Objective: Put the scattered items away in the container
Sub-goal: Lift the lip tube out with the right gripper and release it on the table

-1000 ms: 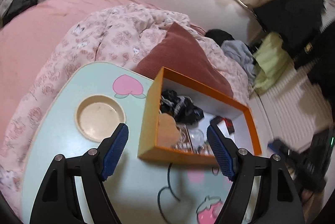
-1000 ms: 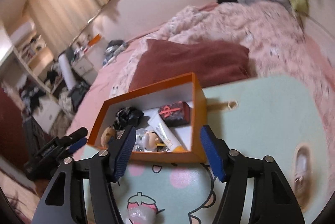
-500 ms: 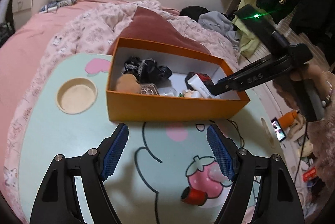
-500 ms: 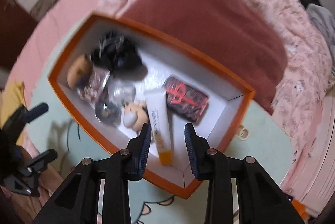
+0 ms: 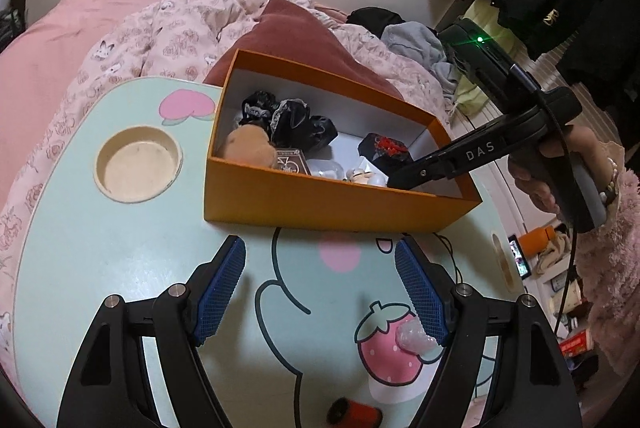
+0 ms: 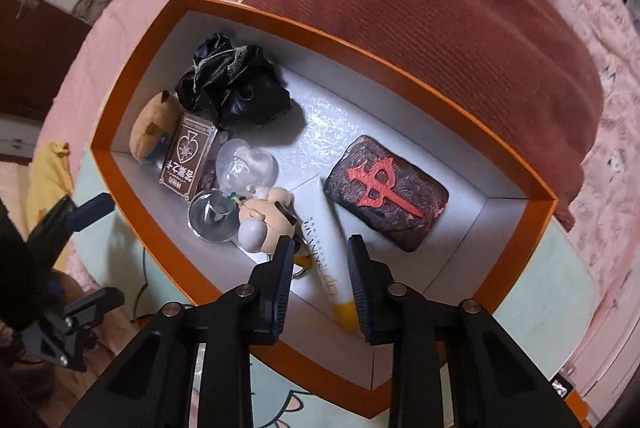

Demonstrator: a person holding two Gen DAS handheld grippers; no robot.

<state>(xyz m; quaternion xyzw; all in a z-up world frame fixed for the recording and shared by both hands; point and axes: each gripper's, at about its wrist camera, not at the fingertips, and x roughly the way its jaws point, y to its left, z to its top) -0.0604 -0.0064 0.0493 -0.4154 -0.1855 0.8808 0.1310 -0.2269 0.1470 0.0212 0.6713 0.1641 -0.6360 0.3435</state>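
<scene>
Nearest, left gripper (image 5: 320,288) gaping wide over the mint lap table (image 5: 80,248), nothing between its pads. Farther on, right gripper (image 6: 320,260) inside the orange box (image 6: 132,195), jaws just closing around the white tube (image 6: 326,248), contact unclear. Beyond, black mahjong-tile block (image 6: 386,193) on the box floor.

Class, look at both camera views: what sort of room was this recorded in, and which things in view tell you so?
Most likely a bedroom at home. A pink floral quilt and a dark red pillow lie on a bed just behind the cartoon-printed lap table, and clothes are piled at the bed's far end.
</scene>
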